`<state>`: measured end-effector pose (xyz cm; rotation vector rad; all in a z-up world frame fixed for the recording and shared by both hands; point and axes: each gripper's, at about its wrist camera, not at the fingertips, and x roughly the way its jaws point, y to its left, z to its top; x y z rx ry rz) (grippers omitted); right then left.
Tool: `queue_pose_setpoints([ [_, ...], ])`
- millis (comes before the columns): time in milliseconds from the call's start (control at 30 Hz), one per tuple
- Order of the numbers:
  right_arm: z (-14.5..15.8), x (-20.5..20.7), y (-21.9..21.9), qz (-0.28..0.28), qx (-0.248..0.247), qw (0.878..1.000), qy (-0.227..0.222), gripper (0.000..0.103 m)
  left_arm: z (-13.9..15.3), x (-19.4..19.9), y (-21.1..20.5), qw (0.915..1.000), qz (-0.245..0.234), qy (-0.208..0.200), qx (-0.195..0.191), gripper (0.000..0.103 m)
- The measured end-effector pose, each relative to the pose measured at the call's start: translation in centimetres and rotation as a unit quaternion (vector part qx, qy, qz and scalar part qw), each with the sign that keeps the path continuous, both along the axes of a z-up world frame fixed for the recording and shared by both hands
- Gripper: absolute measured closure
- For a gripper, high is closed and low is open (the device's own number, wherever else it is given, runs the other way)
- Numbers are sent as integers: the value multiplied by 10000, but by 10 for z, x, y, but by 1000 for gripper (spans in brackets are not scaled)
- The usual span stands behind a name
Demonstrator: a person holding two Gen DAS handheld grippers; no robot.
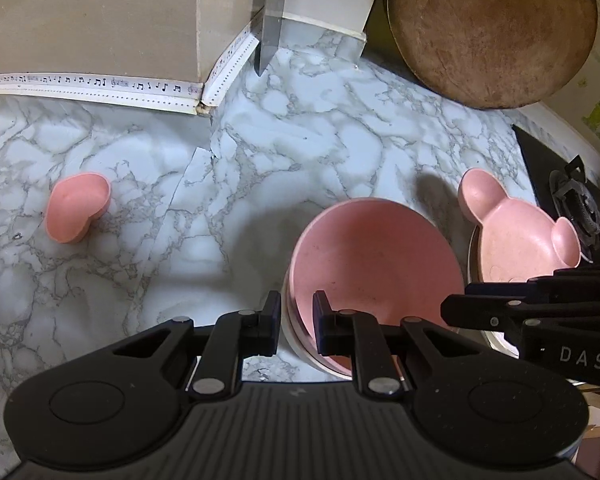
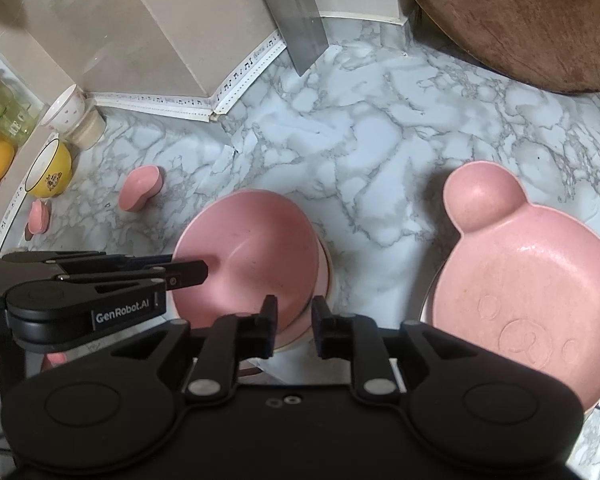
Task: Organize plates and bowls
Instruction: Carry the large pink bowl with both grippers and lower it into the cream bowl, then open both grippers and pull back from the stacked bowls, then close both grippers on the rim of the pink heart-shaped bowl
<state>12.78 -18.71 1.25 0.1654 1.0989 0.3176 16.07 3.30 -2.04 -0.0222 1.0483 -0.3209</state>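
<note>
A: Two hand-held grippers meet over the marble counter. Where are the task's dishes?

B: From the left wrist view, the pink bowl sits at about 5 o'clock, on top of a stack. The left hand-held gripper has its jaws a little apart, straddling the bowl's near rim, one finger inside and one outside; I cannot tell if they touch it.

A: And the right one?

B: The right hand-held gripper has its jaws slightly spread, with that bowl's rim in the gap. The bear-shaped pink plate lies at 4 o'clock in its view, well clear of the fingers.

A: Any writing?

B: "GenRobot.AI" is printed on the left hand-held gripper seen from the right wrist, and "DAS" on the right one seen from the left. Music notes run along the white edge strip.

A: Other dishes?

B: A pink heart-shaped dish at 9 o'clock and a yellow bowl at 10 o'clock from the right wrist.
</note>
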Motion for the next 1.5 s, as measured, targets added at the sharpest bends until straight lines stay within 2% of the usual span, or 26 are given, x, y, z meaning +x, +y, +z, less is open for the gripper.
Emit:
queue_pose_setpoints([
  [267,21,-1,10,94,-159,9995,-261,77,17,-4,17,9996,-114,-256,-96,87],
  [567,40,6,40,253,-173,9981,-534,65,36,-2,54,9980,-44,-630,-82,87],
  [733,48,12,63,391,-178,9967,-691,56,44,2,82,9971,94,-730,-181,85],
  [967,55,21,94,542,-198,9951,-802,50,49,7,117,9956,312,-864,-170,85],
  [1300,54,35,130,726,-149,9942,-774,29,43,16,158,9947,525,-859,-189,84],
  [1333,53,37,133,750,-158,9940,-774,28,41,17,161,9948,549,-833,-210,81],
  [1400,53,41,140,786,-140,9938,-777,23,38,20,170,9945,610,-813,-267,67],
  [1467,52,45,146,802,-153,9934,-808,21,36,22,179,9926,744,-895,-333,30],
  [1500,51,48,149,820,-154,9931,-826,18,35,22,184,9914,827,-951,-353,26],
])
